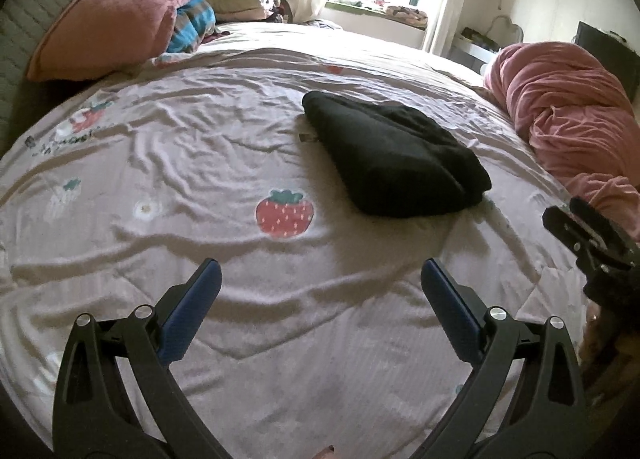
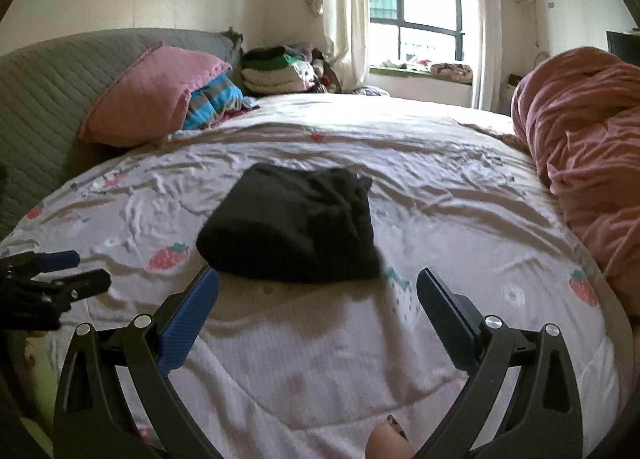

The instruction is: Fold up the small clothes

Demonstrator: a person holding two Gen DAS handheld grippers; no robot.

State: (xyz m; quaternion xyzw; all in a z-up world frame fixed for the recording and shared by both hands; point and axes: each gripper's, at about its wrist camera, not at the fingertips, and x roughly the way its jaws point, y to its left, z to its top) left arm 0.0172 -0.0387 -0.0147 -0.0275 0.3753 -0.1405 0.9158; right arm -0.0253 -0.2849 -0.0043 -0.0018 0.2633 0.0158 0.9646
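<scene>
A black garment lies folded into a thick, compact wedge near the middle of the strawberry-print bedspread, just beyond the right gripper and farther off to the right of the left gripper. Both grippers hover with fingers spread wide, holding nothing — this piece appears finished. The next move likely calls for setting it aside, perhaps toward the stacked clothes at the far headboard — or fetching another item.
</scene>
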